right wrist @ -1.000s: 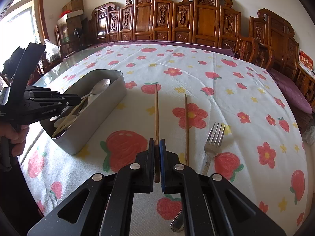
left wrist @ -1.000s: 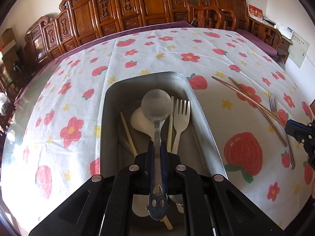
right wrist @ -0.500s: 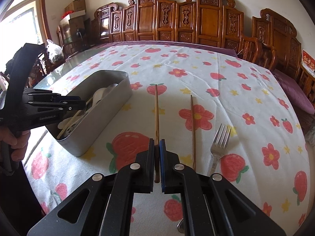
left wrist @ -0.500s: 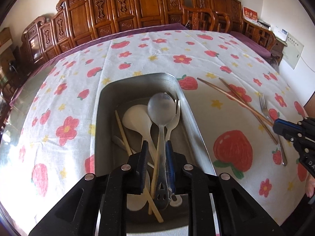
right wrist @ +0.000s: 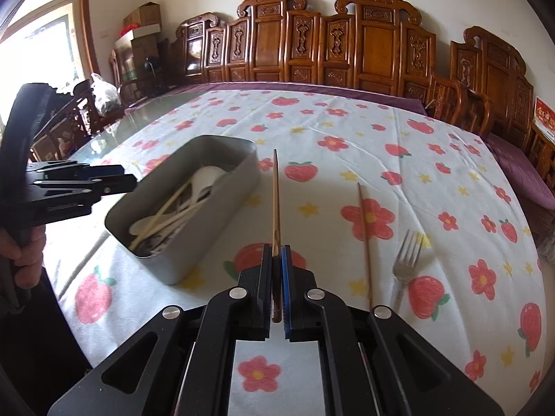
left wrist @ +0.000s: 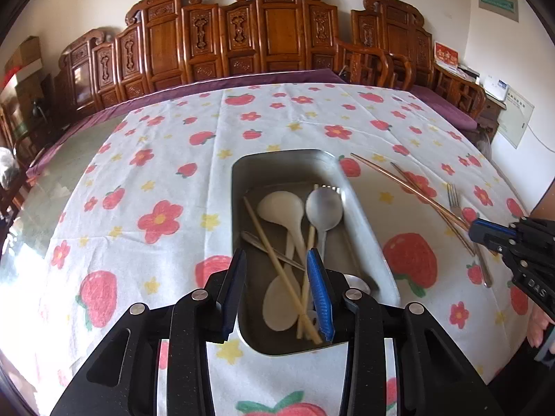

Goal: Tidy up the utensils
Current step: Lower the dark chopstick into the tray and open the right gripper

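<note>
A grey metal tray (left wrist: 367, 222) on the strawberry cloth holds a metal spoon (left wrist: 324, 208), white spoons (left wrist: 281, 208), pale chopsticks (left wrist: 274, 249) and a fork. My left gripper (left wrist: 277, 270) hovers over the tray's near end. Its jaws are opening and nothing is between them. In the right wrist view my right gripper (right wrist: 276, 256) is shut on a brown chopstick (right wrist: 275, 201), which is lifted and points away beside the tray (right wrist: 222, 218). A second brown chopstick (right wrist: 364, 242) and a metal fork (right wrist: 406, 260) lie on the cloth to its right.
Carved wooden chairs (right wrist: 347, 45) line the far side of the table. The cloth ends at bare glass tabletop (left wrist: 52, 180) on the left. A hand (right wrist: 24, 256) holds the left gripper (right wrist: 104, 183) at the tray's left.
The left gripper has let go of the metal spoon, which now lies in the tray, and has opened and drawn back. The right gripper has lifted the brown chopstick slightly.
</note>
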`<state>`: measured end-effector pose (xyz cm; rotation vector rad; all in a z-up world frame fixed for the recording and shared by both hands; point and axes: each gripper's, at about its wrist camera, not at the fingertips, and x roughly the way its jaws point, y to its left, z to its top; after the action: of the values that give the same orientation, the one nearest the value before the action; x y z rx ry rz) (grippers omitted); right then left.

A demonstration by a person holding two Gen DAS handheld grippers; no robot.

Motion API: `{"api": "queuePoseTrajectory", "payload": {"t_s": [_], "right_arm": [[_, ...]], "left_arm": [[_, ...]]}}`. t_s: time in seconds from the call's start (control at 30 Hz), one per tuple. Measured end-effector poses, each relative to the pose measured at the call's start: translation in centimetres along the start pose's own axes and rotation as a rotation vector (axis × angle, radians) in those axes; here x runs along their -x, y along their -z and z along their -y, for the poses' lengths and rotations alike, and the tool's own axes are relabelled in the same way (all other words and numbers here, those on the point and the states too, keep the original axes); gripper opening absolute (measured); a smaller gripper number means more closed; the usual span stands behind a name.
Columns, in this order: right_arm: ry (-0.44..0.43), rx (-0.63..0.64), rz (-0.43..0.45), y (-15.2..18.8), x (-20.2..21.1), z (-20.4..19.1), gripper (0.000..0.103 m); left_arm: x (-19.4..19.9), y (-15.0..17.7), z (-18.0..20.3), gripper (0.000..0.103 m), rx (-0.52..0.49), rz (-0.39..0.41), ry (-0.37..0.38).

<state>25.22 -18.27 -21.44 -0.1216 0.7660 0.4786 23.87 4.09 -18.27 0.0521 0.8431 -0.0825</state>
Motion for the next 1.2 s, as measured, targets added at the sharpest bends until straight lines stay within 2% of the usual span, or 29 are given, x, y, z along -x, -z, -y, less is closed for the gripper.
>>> {"api": "queuePoseTrajectory", "payload": {"t_s": [0.1,0.2,0.33,0.57,0.8,1.0,1.2], "right_arm": [[-0.010,0.017,0.022,-0.2,0.6,-1.4,0.006],[-0.034,0.022,0.035,-0.5,1.1,-2.5,0.006],[-0.073,0.016,0.029,-1.3,1.0,-3.8,0.006],[-0.122,-0.010,-0.016,-2.8,-0.9,-5.8,0.006],[-0.123,-0.022,-0.060,-4.3,-3.9,-8.2,0.006],[-0.069,-0.035,-0.097,-5.1,-6.1,-9.5,0.006],[-0.103,-0.088,-0.121,-5.2,-7.5,-9.5,0.007]], "left_arm": [[-0.3,0.1,-1.0,0.035,0.024,-0.004,-0.003],[-0.4,0.0,-1.9,0.044,0.037,0.003,-0.015],[-0.3,-0.1,-2.7,0.047,0.048,0.011,-0.023],[0.2,-0.4,-4.0,0.047,0.067,0.028,-0.029],[0.7,-0.4,-5.0,0.047,0.083,0.041,-0.035],[1.2,-0.4,-5.9,0.047,0.098,0.051,-0.026],[1.6,-0.5,-6.4,0.047,0.114,0.058,-0.021]]}}
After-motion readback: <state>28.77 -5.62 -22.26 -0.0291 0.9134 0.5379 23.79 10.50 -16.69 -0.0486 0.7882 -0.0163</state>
